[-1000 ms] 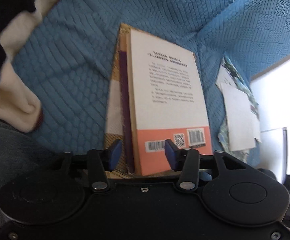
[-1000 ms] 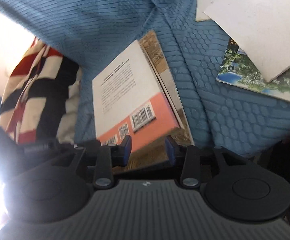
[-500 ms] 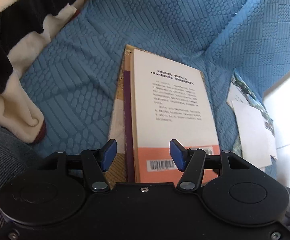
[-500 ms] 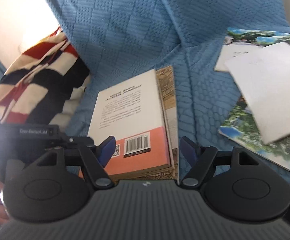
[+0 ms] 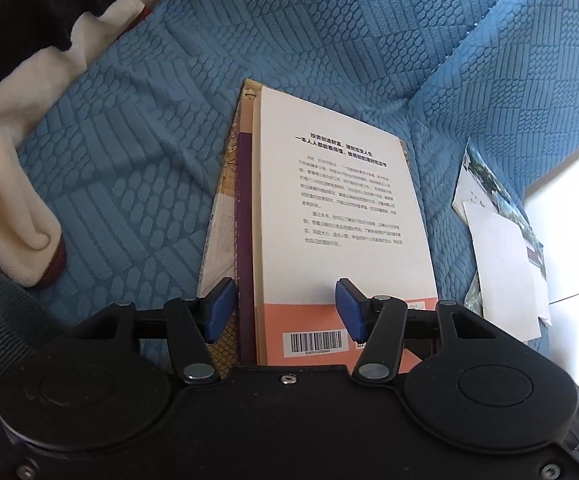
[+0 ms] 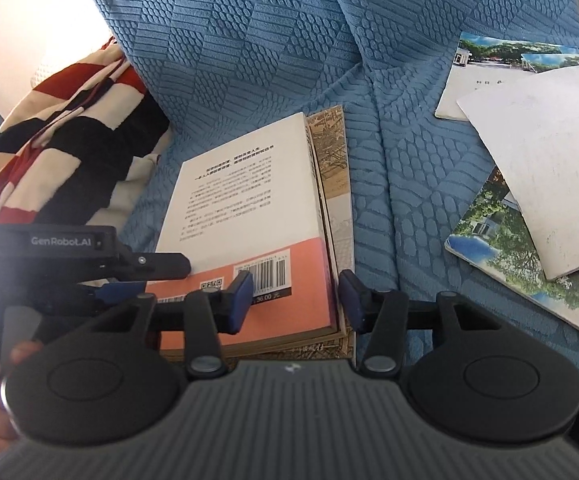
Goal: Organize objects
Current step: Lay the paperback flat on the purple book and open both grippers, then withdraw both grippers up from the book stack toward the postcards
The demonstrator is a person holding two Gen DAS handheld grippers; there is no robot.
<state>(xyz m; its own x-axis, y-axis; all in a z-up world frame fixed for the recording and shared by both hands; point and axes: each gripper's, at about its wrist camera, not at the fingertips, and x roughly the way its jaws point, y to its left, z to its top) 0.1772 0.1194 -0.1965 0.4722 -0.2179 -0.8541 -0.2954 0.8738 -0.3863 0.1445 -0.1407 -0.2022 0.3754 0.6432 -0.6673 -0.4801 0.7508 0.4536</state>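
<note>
A stack of books (image 5: 341,216) lies flat on the blue textured sofa cover (image 5: 137,184), its white and orange back cover up, with bare cover open along its left side and a narrower strip on its right before the loose booklets (image 6: 529,168). A striped blanket (image 6: 65,136) crowds the far left. The left gripper (image 5: 285,310) hangs over the stack's near end, jaws spread and not pressing anything, one blue pad over the left edge, the other over the orange band. The right gripper (image 6: 295,298) straddles the stack's near right corner, jaws closing, with the corner between them; contact cannot be made out. The stack's near edge is hidden behind both gripper bodies, and the lower books show only as slivers.
</note>
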